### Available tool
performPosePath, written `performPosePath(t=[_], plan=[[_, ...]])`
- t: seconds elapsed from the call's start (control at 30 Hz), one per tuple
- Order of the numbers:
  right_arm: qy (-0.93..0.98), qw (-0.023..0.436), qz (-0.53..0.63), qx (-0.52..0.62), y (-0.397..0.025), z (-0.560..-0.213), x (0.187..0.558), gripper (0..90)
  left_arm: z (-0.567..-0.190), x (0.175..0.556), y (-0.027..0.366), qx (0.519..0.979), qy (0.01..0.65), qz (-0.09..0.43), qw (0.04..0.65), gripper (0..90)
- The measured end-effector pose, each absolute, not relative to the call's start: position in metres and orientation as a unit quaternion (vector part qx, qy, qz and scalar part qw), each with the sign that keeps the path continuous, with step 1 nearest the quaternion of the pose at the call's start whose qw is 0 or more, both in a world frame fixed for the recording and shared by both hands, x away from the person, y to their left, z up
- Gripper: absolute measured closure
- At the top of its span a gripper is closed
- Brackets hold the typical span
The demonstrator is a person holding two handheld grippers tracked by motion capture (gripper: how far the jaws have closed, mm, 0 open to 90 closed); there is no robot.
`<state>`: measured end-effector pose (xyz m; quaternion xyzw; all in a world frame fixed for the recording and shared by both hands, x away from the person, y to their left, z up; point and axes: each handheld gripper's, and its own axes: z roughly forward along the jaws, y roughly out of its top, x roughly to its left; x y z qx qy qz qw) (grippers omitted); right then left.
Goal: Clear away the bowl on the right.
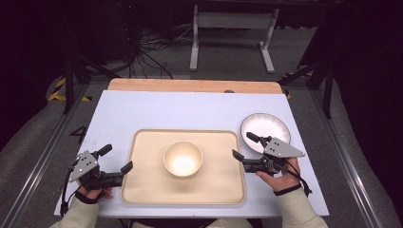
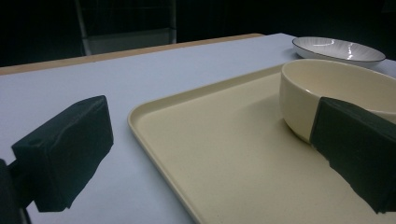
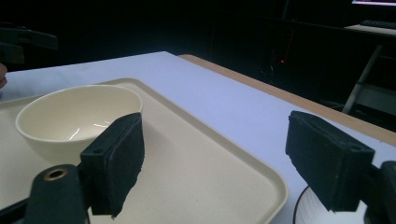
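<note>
The white table point(image 1: 157, 107) stretches ahead of both tongs, bare across its far half up to a wooden strip point(image 1: 190, 85) along the far edge. On it lies the beige tray point(image 1: 142, 187), between the two tongs: its left rim passes between the spread jaws of the left gripper point(image 1: 116, 158), and its right rim lies just beneath the near jaw of the right gripper point(image 1: 245, 146). The cream bowl point(image 1: 183, 159) stands upright at the middle of the tray, about halfway between the tongs and touched by neither; flat tray floor lies open all round it. From the left gripper view the bowl point(image 2: 336, 91) sits ahead and to the right, partly behind the right-hand jaw. From the right gripper view the bowl point(image 3: 79, 116) sits ahead and to the left, behind the left-hand jaw. The white plate point(image 1: 273, 124) with a dark rim rests on the table just off the tray's right far corner, under and beyond the right gripper's far jaw. Both tongs are released, jaws wide apart and holding nothing
</note>
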<state>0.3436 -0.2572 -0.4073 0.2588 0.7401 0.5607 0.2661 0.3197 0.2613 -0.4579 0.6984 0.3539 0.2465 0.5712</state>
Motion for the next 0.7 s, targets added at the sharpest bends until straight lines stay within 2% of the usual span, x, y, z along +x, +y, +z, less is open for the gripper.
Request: performPosePath(t=[0.7], plan=[[0.720,0.286,0.551,0.309,-0.275,-0.438,0.338,21.7,-0.458,0.320,0.262,0.698,0.354,0.245,0.572,0.1]])
